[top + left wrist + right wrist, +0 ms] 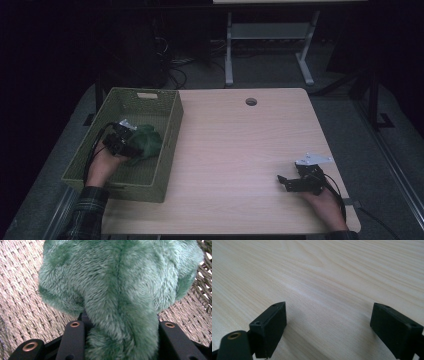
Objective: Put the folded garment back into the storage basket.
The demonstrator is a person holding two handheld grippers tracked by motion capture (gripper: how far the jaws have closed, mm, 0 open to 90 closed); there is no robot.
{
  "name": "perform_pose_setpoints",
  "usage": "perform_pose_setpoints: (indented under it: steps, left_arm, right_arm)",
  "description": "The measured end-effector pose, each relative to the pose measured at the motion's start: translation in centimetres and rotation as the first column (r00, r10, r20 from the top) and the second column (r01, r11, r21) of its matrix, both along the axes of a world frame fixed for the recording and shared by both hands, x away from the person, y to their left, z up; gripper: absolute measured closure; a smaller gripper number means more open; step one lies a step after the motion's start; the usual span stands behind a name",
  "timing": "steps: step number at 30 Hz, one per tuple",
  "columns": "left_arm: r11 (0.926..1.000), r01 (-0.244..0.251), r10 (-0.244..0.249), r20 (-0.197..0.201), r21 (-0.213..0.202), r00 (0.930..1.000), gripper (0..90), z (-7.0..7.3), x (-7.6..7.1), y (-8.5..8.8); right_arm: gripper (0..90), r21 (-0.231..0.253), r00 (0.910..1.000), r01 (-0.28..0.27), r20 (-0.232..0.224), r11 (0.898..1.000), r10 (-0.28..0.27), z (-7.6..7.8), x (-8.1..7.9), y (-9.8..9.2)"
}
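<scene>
Green plush toy [120, 290] | between left claw [120, 340] jaws, clamped | inside woven basket [167, 132] | right claw [329, 322] apart

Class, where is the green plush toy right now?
In the high view the green plush toy lies inside the woven basket at the table's left edge. Part of it sits between the jaws of the left gripper.

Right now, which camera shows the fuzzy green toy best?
The left gripper view: the green plush toy is close up, fur and seam clear, between the left gripper jaws. The high view shows it small and dark in the basket.
</scene>
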State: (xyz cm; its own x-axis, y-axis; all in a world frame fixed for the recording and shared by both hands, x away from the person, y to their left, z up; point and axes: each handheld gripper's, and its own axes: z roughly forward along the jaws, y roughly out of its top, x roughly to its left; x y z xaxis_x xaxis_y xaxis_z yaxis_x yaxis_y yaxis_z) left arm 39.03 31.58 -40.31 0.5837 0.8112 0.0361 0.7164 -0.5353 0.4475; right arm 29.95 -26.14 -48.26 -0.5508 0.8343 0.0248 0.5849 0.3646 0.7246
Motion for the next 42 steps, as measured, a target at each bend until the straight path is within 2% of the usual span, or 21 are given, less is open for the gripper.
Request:
perform_pose_setpoints:
  steps: [6, 9, 17, 21, 26, 28, 35, 42]
  left_arm:
    - [0.9999, -0.011, 0.011, -0.003, 0.003, 0.9999, 53.8, -0.2, 0.0, 0.1]
    - [0.9999, -0.015, 0.015, -0.004, 0.009, 0.9999, 44.9, -0.2, 0.1, 0.1]
    - [0.9995, -0.027, 0.027, -0.011, -0.014, 0.9996, 22.5, -0.7, 0.1, 0.2]
    - [0.9995, -0.024, 0.024, 0.001, -0.019, 0.9997, 13.4, -0.7, 0.0, 0.2]
    - [0.9987, -0.011, 0.012, 0.025, -0.050, 0.9996, 13.1, 0.2, -0.2, 0.6]
    - [0.9992, 0.000, 0.001, 0.032, -0.039, 0.9995, 13.1, 0.7, -0.4, 0.6]
    - [0.9983, -0.009, 0.013, 0.070, -0.058, 0.9975, 13.1, 2.7, -0.6, 0.9]
    - [0.9945, 0.009, 0.003, 0.115, -0.105, 0.9933, 13.3, 4.6, -0.9, -0.3]
  right_arm:
    - [13.2, 0.000, 1.0000, 0.001, -0.001, 1.000, -0.001, 0.0, 0.0, 0.0]
    - [13.2, 0.000, 1.0000, 0.001, -0.001, 1.000, -0.001, 0.0, 0.0, 0.0]
    - [13.2, 0.001, 1.0000, 0.001, -0.001, 1.000, -0.001, 0.0, 0.0, 0.0]
    - [13.2, 0.001, 1.0000, 0.001, -0.001, 1.000, -0.001, 0.0, 0.0, 0.0]
    - [13.2, 0.001, 1.0000, 0.001, -0.001, 1.000, -0.001, 0.0, 0.0, 0.0]
    - [13.2, 0.001, 1.0000, 0.002, -0.001, 1.000, -0.002, 0.0, 0.0, 0.0]
    - [13.2, 0.002, 1.0000, 0.002, -0.001, 1.000, -0.002, 0.0, 0.0, 0.0]
    - [13.2, 0.000, 1.0000, 0.002, -0.002, 1.000, -0.002, 0.0, 0.0, 0.0]
